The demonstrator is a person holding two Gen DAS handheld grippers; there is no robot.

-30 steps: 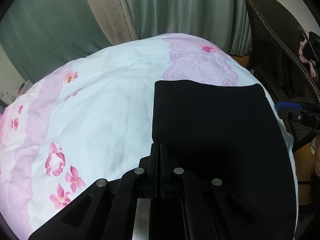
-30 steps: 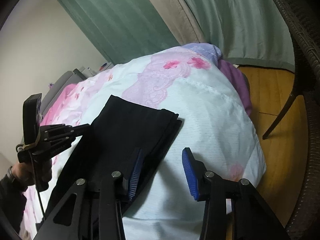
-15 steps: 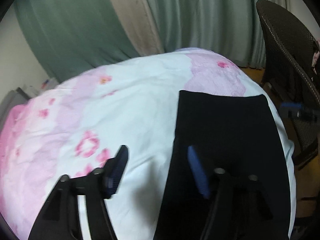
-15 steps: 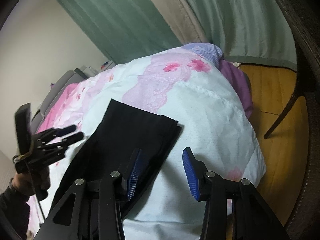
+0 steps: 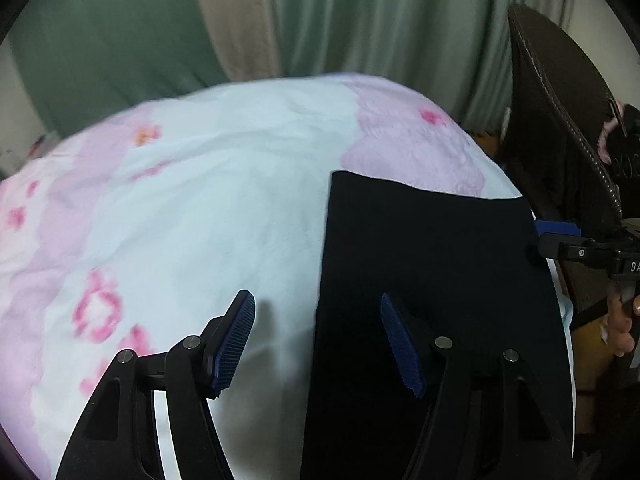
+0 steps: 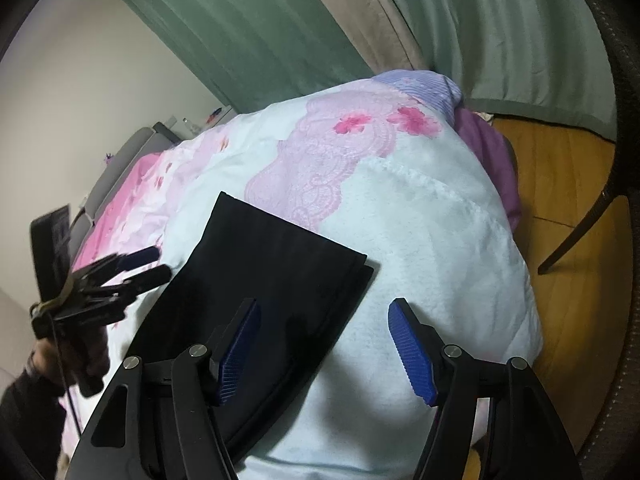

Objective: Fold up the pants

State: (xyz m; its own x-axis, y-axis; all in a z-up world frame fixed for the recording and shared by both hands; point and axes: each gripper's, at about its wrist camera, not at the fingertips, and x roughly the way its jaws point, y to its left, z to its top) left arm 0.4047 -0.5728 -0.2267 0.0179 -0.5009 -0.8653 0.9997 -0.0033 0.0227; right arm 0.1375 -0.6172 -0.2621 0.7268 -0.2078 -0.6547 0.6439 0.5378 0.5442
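Note:
The black pants (image 5: pixel 432 280) lie folded flat in a long rectangle on the floral bedspread (image 5: pixel 208 208). My left gripper (image 5: pixel 320 340) is open and empty, hovering over the pants' left edge. In the right wrist view the pants (image 6: pixel 272 272) show stacked layers at their near right edge. My right gripper (image 6: pixel 324 344) is open and empty, straddling that right edge. The left gripper also shows at the left of the right wrist view (image 6: pixel 148 264), and a blue pad of the right gripper shows beside the pants in the left wrist view (image 5: pixel 556 228).
The bedspread (image 6: pixel 420 216) is pale blue with pink flowers and drops off to a wooden floor (image 6: pixel 568 184) at the right. A dark wicker chair (image 5: pixel 560 128) stands close beside the bed. Green curtains (image 5: pixel 360 20) hang behind.
My left gripper has opened, letting go of the pants, and lifted back. The right gripper stayed open and drew back slightly. The pants lie still.

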